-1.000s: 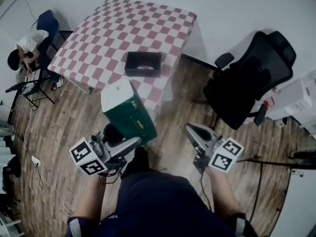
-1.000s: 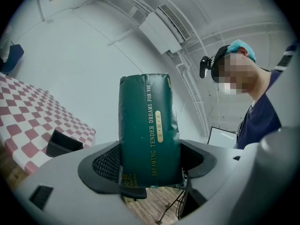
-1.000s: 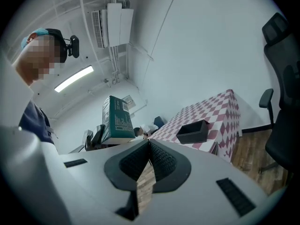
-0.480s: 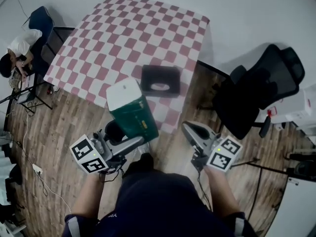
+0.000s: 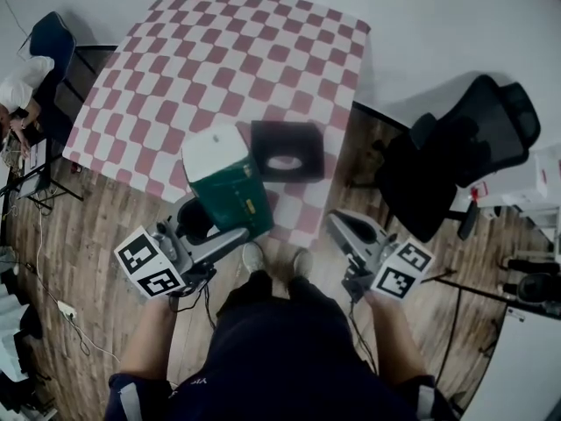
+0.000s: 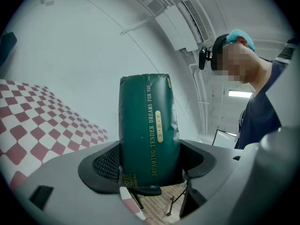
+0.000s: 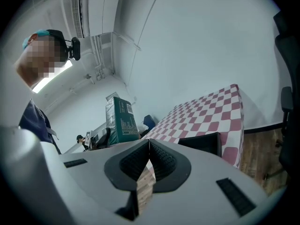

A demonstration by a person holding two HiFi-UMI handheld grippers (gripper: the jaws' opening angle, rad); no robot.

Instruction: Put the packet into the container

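A tall dark green packet (image 6: 149,125) with gold print stands upright between the jaws of my left gripper (image 6: 149,175), which is shut on its lower end. From the head view the packet (image 5: 223,182) shows its white top, just left of the black open container (image 5: 287,151) that sits near the front edge of the table (image 5: 219,60) with its red and white checked cloth. My right gripper (image 5: 348,235) hangs lower right of the container, shut with nothing in it. In the right gripper view the gripper (image 7: 149,159), the packet (image 7: 121,121) and the container (image 7: 201,144) all show.
A black office chair (image 5: 456,147) stands right of the table. A person (image 5: 13,95) sits at a small desk far left. Cables (image 5: 53,288) trail over the wooden floor. My legs and shoes (image 5: 272,261) are below the table edge.
I have stepped closer to the table: table and container now lie nearer below me. The left gripper with the packet has risen to beside the container. The right gripper stays shut.
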